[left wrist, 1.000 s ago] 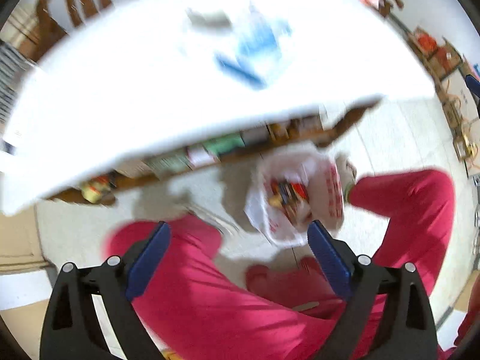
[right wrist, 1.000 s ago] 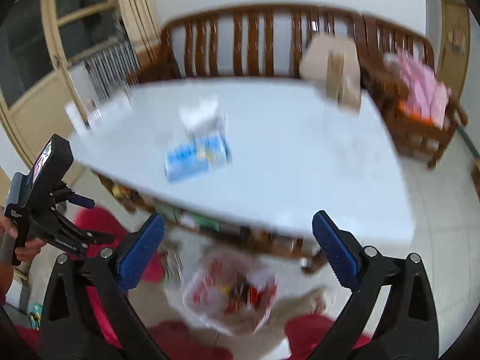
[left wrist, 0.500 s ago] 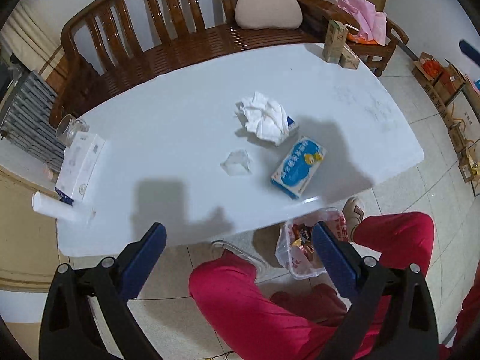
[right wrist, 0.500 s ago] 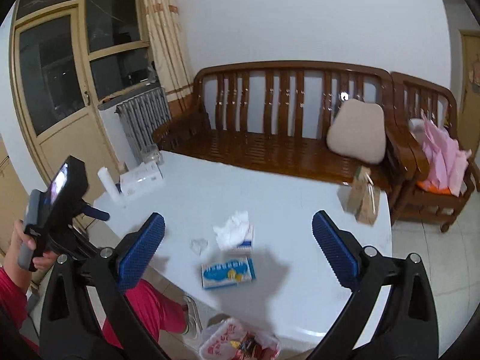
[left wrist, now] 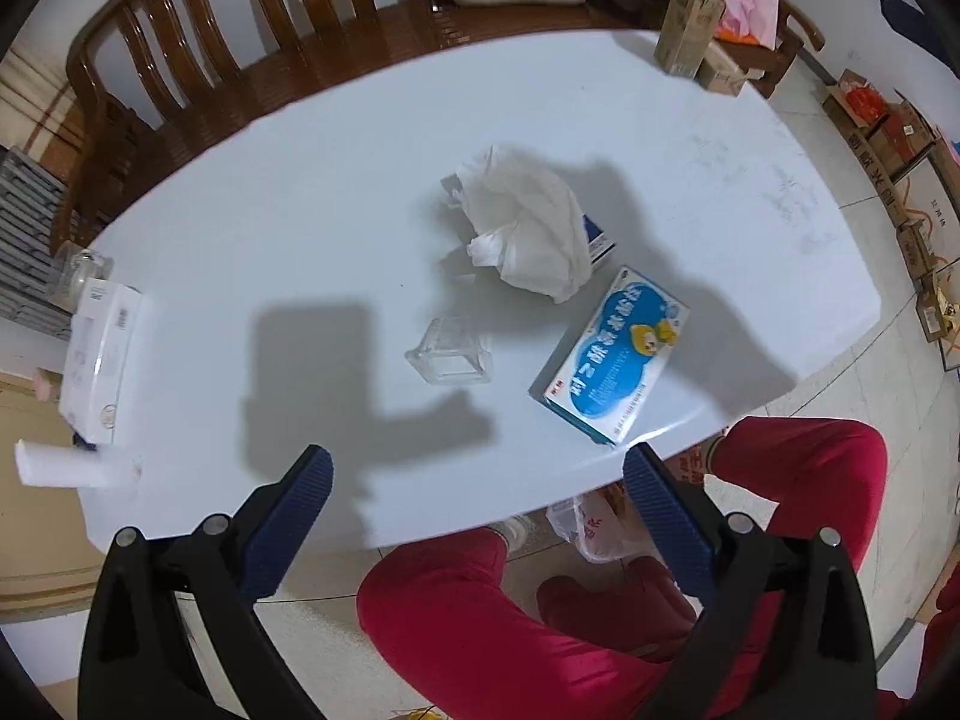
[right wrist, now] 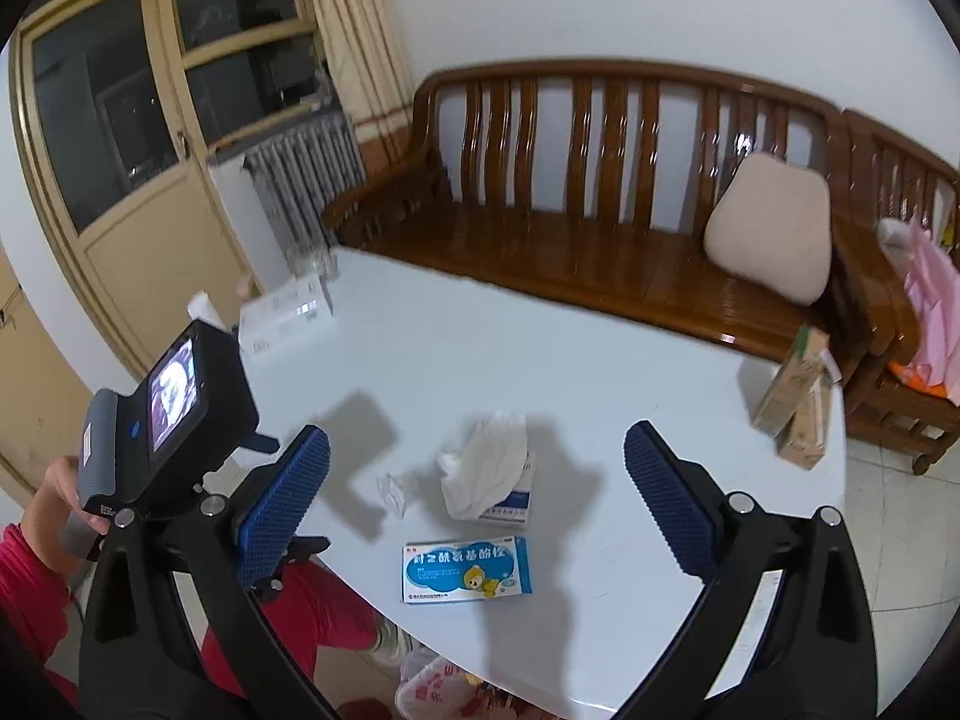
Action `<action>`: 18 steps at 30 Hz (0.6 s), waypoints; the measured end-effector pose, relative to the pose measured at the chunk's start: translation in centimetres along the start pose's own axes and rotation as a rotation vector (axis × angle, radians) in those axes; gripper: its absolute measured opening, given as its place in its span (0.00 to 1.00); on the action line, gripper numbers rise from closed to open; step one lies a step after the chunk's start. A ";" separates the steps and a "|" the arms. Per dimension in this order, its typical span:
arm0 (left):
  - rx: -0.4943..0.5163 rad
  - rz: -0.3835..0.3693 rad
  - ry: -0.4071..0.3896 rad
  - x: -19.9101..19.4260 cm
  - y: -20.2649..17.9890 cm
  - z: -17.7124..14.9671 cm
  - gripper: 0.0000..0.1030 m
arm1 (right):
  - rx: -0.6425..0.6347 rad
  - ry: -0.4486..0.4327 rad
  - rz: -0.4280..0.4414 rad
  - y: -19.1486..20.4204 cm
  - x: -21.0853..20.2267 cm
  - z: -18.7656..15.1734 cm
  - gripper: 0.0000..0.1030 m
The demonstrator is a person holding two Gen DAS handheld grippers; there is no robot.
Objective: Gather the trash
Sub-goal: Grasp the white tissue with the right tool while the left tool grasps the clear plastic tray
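On the white table [left wrist: 300, 192] lie a crumpled white tissue [left wrist: 528, 228] on a small box [left wrist: 600, 240], a blue-and-white medicine box [left wrist: 612, 354] and a clear plastic piece [left wrist: 450, 354]. The right wrist view shows the tissue [right wrist: 486, 468], the medicine box [right wrist: 467, 569] and the clear piece [right wrist: 393, 489] too. A trash bag [left wrist: 594, 522] sits on the floor under the table's near edge; it also shows in the right wrist view [right wrist: 438, 690]. My left gripper [left wrist: 477, 498] is open and empty, above the near edge. My right gripper [right wrist: 477, 498] is open and empty, high above the table.
A white carton [left wrist: 96, 354] and a paper roll [left wrist: 66, 468] lie at the table's left end, cartons [left wrist: 690, 30] at the far right. A wooden bench [right wrist: 600, 228] with a cushion [right wrist: 774, 234] stands behind. My red-clad legs [left wrist: 540, 618] are below.
Both grippers have risen from below the table's edge to above it. The views have swung from the floor bag up to the tabletop. Both stay open.
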State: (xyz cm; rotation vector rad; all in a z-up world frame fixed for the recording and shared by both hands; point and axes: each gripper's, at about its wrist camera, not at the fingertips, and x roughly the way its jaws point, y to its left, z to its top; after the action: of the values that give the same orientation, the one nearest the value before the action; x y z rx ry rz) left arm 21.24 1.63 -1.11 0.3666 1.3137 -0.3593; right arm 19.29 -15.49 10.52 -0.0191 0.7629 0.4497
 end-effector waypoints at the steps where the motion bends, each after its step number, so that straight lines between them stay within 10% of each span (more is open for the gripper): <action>1: -0.004 0.000 0.005 0.5 0.2 0.1 0.92 | 0.000 0.022 0.005 -0.1 1.1 -0.1 0.94; 18: -0.048 -0.073 0.092 8.5 2.3 2.9 0.92 | -0.045 0.273 -0.010 -1.0 15.2 -3.4 0.93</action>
State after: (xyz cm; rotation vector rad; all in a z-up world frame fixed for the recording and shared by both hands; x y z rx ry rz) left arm 26.57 1.92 -8.63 0.2984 1.4260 -0.3746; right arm 27.09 -11.16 -2.30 -0.1289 1.0202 0.4600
